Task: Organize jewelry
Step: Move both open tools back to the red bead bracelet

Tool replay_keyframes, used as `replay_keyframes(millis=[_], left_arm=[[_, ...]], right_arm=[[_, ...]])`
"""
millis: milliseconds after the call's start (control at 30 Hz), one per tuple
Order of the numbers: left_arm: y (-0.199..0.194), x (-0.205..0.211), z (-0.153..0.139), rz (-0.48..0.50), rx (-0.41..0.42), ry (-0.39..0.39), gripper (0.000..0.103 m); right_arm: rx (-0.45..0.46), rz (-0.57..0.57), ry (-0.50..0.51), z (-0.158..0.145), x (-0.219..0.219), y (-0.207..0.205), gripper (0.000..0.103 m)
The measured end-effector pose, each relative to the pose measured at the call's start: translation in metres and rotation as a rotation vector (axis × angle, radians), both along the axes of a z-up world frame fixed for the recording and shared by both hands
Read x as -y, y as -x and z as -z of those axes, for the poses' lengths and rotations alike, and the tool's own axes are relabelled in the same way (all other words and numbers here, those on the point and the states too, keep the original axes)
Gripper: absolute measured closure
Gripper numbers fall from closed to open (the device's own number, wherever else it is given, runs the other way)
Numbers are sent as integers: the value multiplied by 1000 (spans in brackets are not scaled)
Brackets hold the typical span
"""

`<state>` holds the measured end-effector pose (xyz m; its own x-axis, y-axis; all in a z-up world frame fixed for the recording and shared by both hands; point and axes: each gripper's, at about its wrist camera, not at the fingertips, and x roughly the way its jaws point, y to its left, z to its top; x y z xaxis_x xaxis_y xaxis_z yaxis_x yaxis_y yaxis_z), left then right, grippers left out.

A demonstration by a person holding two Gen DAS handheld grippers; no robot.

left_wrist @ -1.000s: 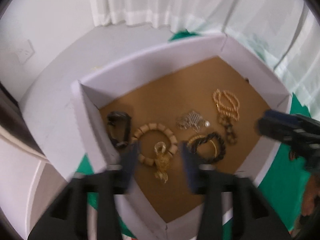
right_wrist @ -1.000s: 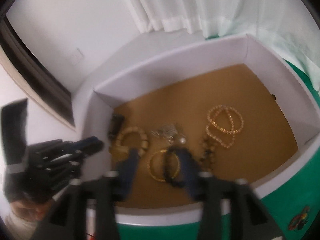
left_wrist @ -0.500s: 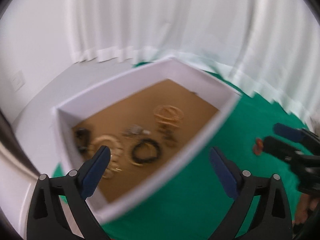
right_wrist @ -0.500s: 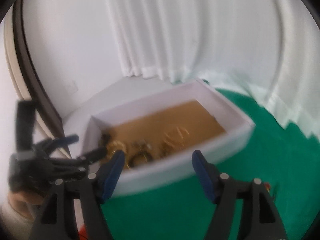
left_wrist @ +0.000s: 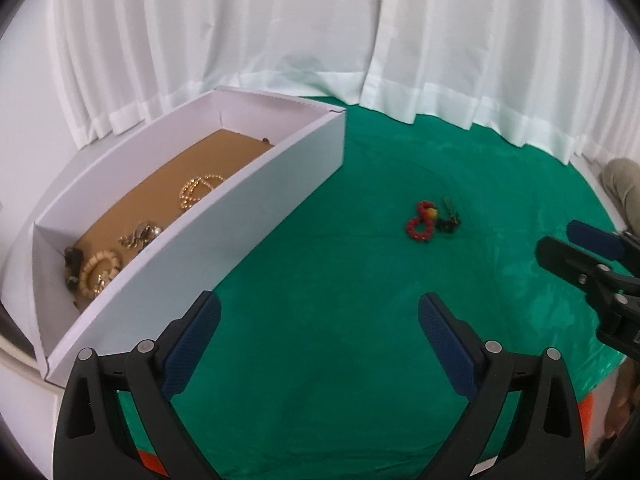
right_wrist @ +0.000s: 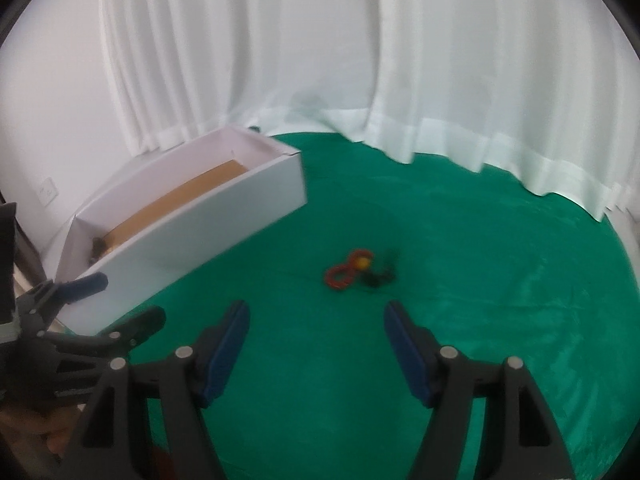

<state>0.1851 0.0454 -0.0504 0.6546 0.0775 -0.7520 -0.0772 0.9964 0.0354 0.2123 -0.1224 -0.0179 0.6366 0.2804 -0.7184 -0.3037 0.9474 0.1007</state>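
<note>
While both grippers hang above the green-covered desk (left_wrist: 320, 240), the left gripper (left_wrist: 319, 320) has its fingers spread wide, having just been opening, with nothing between them. Likewise the right gripper (right_wrist: 316, 330) has just been opening and is empty. A red bead bracelet (left_wrist: 419, 223) lies on the cloth beside a dark trinket (left_wrist: 449, 220), well apart from the white box (left_wrist: 224, 240) holding gold and beige jewelry (left_wrist: 196, 190).

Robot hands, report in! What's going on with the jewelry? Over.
Left gripper and right gripper open, empty. Red bracelet and dark piece loose on green cloth; other pieces in box. Nothing in the way.
</note>
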Motion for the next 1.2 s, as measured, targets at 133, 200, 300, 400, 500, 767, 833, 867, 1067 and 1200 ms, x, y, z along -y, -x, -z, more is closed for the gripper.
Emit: replay_keyframes(millis=[133,200,300,400,500,767,833,867,1067,1200], left_arm=[[3,4,0,0,4,-18,4],[5,6,0,-3,6,-29,4],[8,6,3,-1,0,-37,1],[9,10,20,9,-74,-11,1],[9,9,41,29,-165,68,1],[-2,14,65,17,-213,117,1],[-15,17,66,53,-252,92,1],[-28,20,65,87,-273,75,1],[-106,40,68,175,-350,101,1],[-169,62,72,190,-355,103,1]], right_arm=[[-12,14,-23,5,10,8,32],[-21,17,-26,9,12,10,32],[-34,17,-30,15,13,15,32],[-54,25,-36,24,16,17,32],[-89,33,-52,35,20,19,32],[-219,10,-78,70,31,13,32],[-297,-19,-126,78,37,-2,32],[-325,-26,-153,79,42,-11,32],[-395,99,-195,88,86,-90,32],[-486,158,-306,102,104,-133,32]])
